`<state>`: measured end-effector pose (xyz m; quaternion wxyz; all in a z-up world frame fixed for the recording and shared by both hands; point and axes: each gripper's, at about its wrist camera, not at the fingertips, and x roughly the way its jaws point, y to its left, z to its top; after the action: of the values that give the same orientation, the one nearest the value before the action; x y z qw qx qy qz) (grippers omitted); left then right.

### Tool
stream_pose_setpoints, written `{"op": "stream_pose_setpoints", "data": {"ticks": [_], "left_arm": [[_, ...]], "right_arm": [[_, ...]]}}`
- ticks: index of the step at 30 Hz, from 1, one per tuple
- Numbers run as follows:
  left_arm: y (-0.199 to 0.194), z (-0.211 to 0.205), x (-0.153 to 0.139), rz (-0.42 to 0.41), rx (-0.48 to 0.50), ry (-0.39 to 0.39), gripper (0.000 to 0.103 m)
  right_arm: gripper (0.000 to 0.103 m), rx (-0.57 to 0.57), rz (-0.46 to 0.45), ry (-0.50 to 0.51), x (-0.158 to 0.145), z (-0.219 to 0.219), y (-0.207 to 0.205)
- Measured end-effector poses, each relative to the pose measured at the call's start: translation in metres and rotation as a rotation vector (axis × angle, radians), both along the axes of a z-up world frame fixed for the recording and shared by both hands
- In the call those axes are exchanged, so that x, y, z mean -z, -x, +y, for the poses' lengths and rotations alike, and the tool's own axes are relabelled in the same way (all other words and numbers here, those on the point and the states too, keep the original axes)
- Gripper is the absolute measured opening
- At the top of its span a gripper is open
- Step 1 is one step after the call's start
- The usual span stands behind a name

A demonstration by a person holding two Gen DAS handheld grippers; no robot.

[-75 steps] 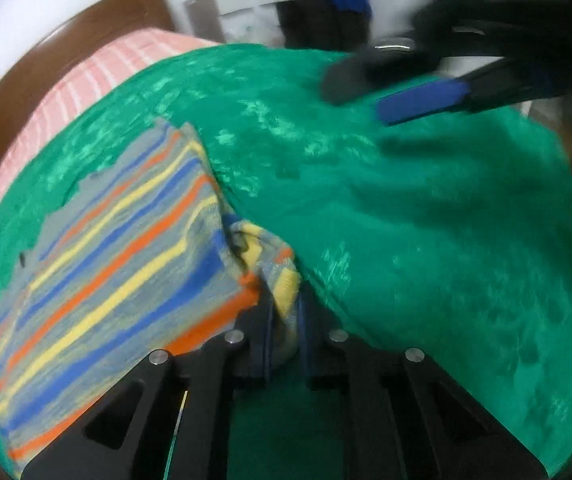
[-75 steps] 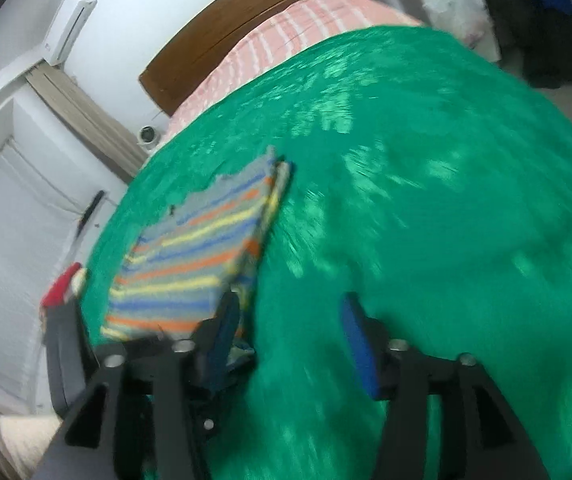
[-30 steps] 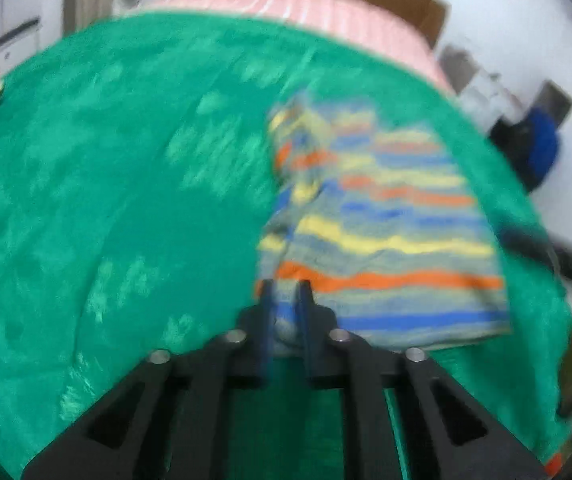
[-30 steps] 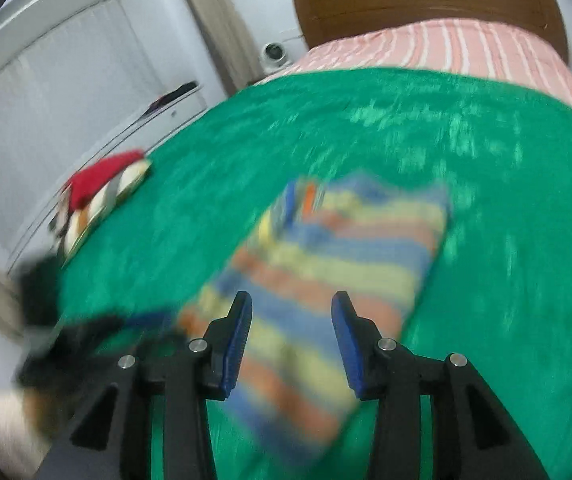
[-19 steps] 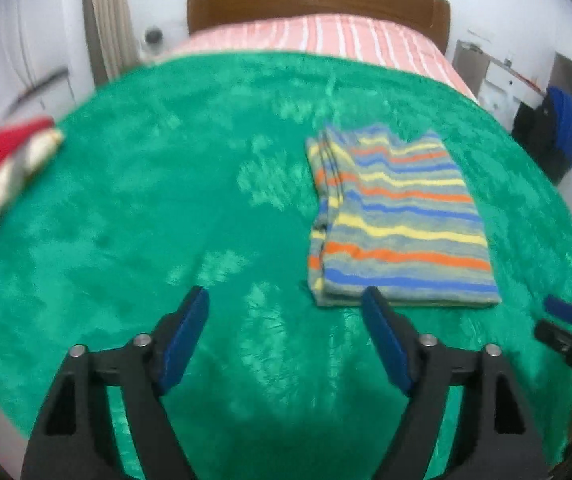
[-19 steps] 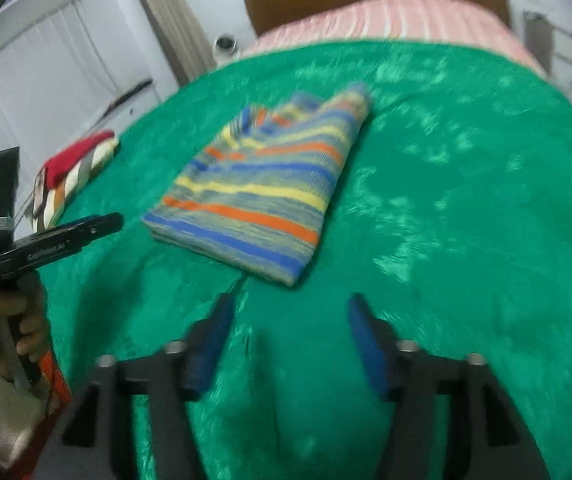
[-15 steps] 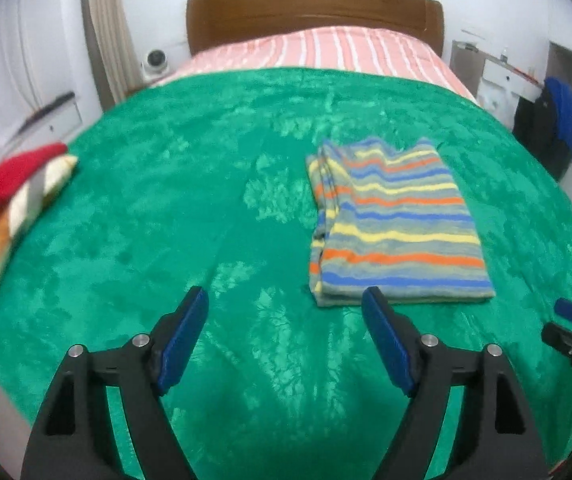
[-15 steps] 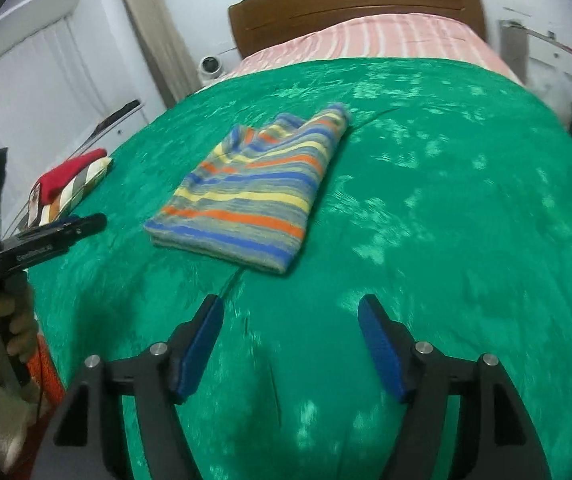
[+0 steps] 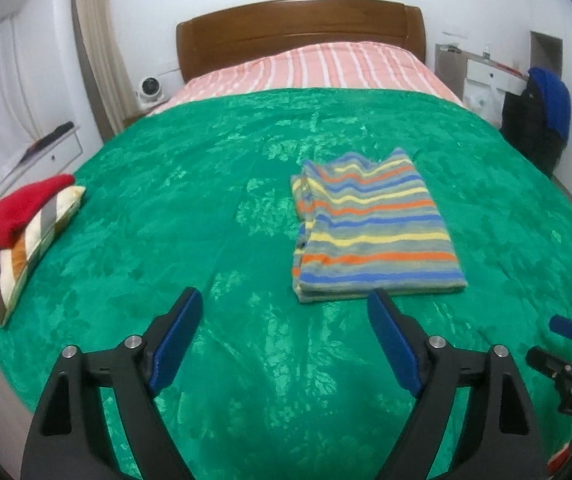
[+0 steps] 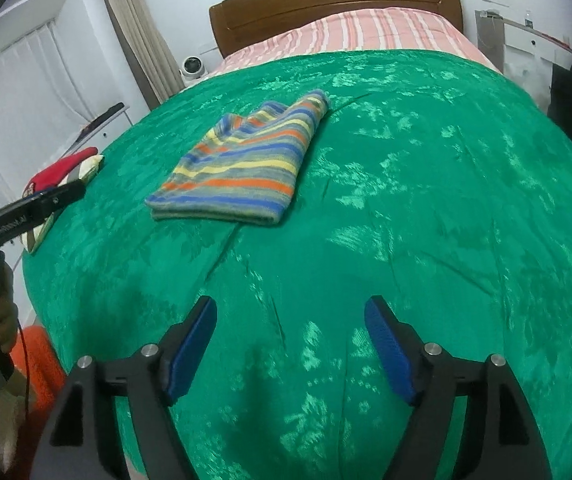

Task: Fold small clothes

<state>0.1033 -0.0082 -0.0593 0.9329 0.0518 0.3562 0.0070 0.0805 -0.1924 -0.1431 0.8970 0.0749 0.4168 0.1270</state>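
The left gripper (image 9: 286, 316), which was pinching a corner of the striped shirt (image 9: 369, 232), has let go; its jaws now gape wide and it has pulled back from the shirt. The right gripper (image 10: 289, 320) has opened wider and backed away too. The shirt now lies folded flat on the green blanket (image 9: 206, 208), touched by neither.
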Motion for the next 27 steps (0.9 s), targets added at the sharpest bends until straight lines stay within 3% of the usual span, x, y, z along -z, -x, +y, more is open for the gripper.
{"op": "stream_pose_setpoints", "data": {"ticks": [6,9,14,16,19,21,27], "left_arm": [[-0.004,0.012,0.040,0.104,0.039,0.095,0.094],[-0.001,0.017,0.065,0.105,0.078,0.158,0.094],[0.003,0.019,0.103,0.087,0.090,0.124,0.097],[0.009,0.021,0.116,0.048,0.096,0.123,0.102],[0.017,0.019,0.120,-0.023,0.093,0.113,0.103],[0.017,0.015,0.121,-0.026,0.091,0.092,0.103],[0.019,0.016,0.121,-0.034,0.088,0.089,0.103]], "right_arm": [[0.079,0.020,-0.002,0.020,0.011,-0.008,0.011],[0.079,0.041,-0.036,0.050,0.018,-0.014,0.017],[0.080,0.148,-0.093,0.088,0.019,-0.035,0.018],[0.086,0.194,-0.128,0.104,0.019,-0.046,0.016],[0.089,0.242,-0.128,0.154,0.038,-0.059,0.012],[0.091,0.237,-0.114,0.152,0.053,-0.062,0.011],[0.098,0.234,-0.157,0.181,0.059,-0.058,0.011]]}}
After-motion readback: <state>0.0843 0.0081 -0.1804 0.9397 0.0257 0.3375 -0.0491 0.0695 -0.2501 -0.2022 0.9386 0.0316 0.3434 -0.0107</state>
